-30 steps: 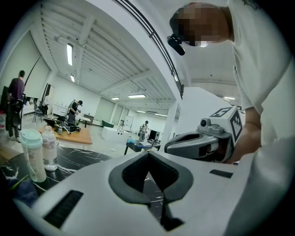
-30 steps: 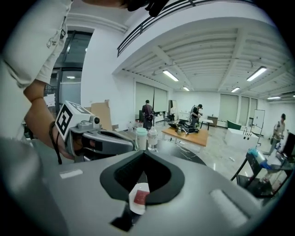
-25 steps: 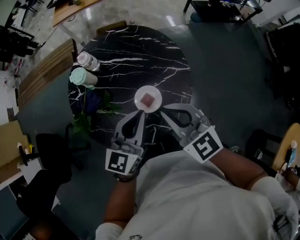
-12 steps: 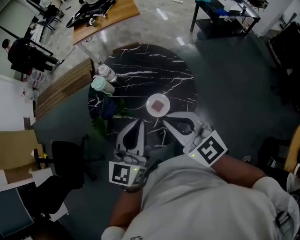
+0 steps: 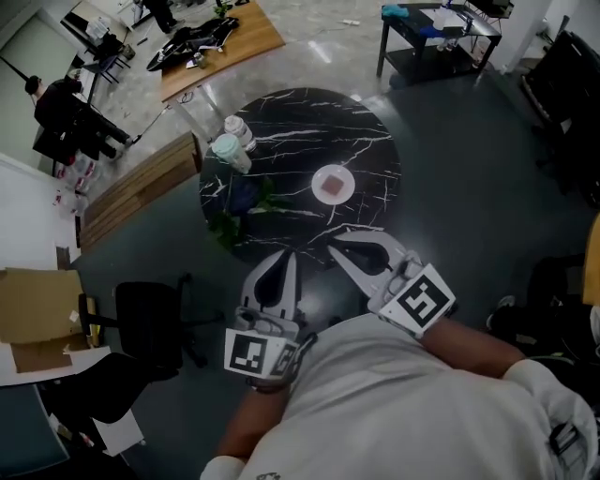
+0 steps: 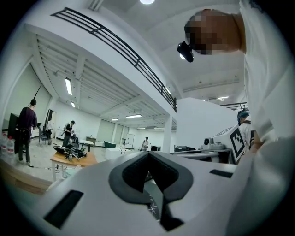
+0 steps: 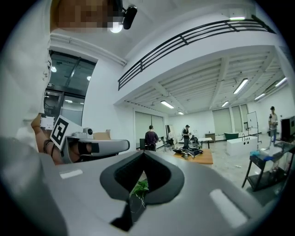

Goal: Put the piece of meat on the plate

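Observation:
A reddish piece of meat (image 5: 332,186) lies on a small white plate (image 5: 349,175) on the round black marble table (image 5: 300,122). Both grippers are held close to my chest, short of the table's near edge and well apart from the plate. My left gripper (image 5: 290,253) has its jaws together with nothing between them, and so does my right gripper (image 5: 331,247). The left gripper view shows the left gripper (image 6: 148,154) pointing level across the hall. In the right gripper view the right gripper (image 7: 144,153) likewise looks level, with the other gripper at its left.
Two bottles (image 5: 232,141) and a green plant (image 5: 246,202) stand at the table's left side. A black chair (image 5: 150,323) is on the floor at left, beside a cardboard box (image 5: 33,314). A wooden desk (image 5: 220,42) and a black cart (image 5: 441,28) stand farther off.
Both grippers have pulled back and up from beside the plate toward my body. The table and plate now look smaller and farther away. The meat stays on the plate.

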A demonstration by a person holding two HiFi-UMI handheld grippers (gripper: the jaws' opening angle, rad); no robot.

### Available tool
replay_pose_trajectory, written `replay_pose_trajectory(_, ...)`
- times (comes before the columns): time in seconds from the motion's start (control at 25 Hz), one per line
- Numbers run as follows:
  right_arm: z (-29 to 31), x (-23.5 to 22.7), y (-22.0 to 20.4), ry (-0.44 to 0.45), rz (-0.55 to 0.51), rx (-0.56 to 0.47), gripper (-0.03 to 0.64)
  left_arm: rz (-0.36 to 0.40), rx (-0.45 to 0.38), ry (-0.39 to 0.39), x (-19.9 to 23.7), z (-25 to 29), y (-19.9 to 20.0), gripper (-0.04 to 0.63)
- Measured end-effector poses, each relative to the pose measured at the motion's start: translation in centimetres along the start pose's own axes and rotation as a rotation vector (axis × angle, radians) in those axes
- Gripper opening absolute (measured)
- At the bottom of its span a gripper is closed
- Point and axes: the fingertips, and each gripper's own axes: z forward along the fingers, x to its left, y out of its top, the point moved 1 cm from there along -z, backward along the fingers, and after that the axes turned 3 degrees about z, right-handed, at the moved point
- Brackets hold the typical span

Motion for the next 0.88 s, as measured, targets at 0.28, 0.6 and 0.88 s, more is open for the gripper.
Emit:
replay_pose_trajectory(0.28, -1.9, 7.2, 0.6, -0.037, -0.008, -0.014, 0.002, 0.001, -0.015, -0.050, -2.0, -6.4, 1.3, 0.006)
replay_pose_trajectory(0.6, -3.3, 10.3, 1.4, -0.056, -0.037, -0.030, 0.002, -0.012, -0.053, -0.060, -2.9, -9.2, 2.2, 0.006)
replay_pose_trajectory(0.88, -4.4, 10.7, 1.9, -0.088, -0.034, -0.037, 0.002, -0.006, -0.053, -0.101, -4.5, -9.3, 2.4, 0.006)
